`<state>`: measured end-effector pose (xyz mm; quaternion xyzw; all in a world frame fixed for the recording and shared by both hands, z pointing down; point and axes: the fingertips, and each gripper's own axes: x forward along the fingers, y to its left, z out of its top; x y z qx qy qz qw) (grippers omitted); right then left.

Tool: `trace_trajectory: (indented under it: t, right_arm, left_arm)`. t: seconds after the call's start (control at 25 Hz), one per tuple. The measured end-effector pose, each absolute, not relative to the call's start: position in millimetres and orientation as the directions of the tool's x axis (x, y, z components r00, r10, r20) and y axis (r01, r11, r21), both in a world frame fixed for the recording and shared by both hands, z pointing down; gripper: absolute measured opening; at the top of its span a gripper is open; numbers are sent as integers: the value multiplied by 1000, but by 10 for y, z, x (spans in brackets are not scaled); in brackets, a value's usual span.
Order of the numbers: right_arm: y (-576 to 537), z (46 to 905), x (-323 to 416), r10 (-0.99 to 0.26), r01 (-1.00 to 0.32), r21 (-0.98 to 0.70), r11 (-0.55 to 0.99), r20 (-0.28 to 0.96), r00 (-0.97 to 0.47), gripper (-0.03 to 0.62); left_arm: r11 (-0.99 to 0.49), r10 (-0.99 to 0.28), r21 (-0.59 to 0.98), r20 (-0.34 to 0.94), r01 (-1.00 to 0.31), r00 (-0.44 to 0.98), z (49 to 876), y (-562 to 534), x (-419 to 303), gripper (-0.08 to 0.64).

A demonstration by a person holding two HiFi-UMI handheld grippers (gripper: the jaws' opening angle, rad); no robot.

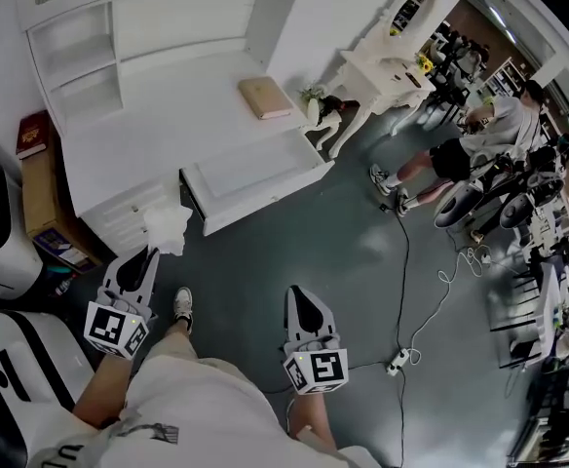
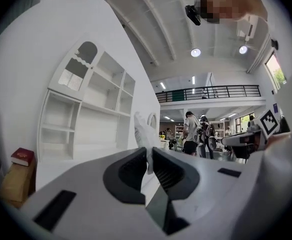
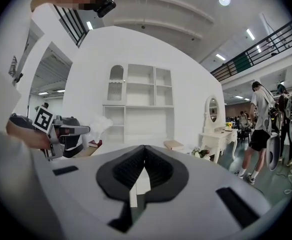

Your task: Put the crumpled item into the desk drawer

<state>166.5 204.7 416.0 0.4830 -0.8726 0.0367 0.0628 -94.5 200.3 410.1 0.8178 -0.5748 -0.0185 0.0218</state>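
Left gripper forward, fingers clamped on crumpled item, right gripper fingers together

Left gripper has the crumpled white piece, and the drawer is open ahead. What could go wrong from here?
1. The left gripper pinches only the lower edge of the crumpled item. Most of it stands free above the jaws, so it might slip out on the way.
2. The drawer stands open but apart from the item, so letting go too soon would likely drop it on the floor.
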Motion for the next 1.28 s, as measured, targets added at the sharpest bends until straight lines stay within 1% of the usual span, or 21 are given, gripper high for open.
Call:
trace_trajectory:
  t: [0.2,0.48,0.76,1.0,1.12,1.28]
  right_arm:
    - [1335,4121,1498,-838,-852,12,524,187,-513,9]
    - [396,3942,1081,-855,-871,31,490,210,-474,9]
    - [-41,3985,904,-869,-892,29,451,244,-431,9]
    - [-302,4083,1085,-881,-911,22,412,265,-392,9]
    - [-494,4188,1162,-875,-907,8,420,269,-403,9]
    - [-842,4241,1224,-861,-887,-3,461,240,-448,9]
  left_arm:
    - [-382,-924,75,-29,-921,381,3970,1099,-971,43]
    - [-462,-886,135,-30,-876,463,4044,14,-1181,43]
    - [-506,-859,165,-3,-847,512,4218,-555,-1346,44]
    - [-531,-837,193,36,-825,547,4445,-812,-1194,44]
    - [-519,-842,189,55,-833,537,4501,-970,-1137,44]
    - [-488,-863,167,53,-857,502,4511,-1265,-1082,44]
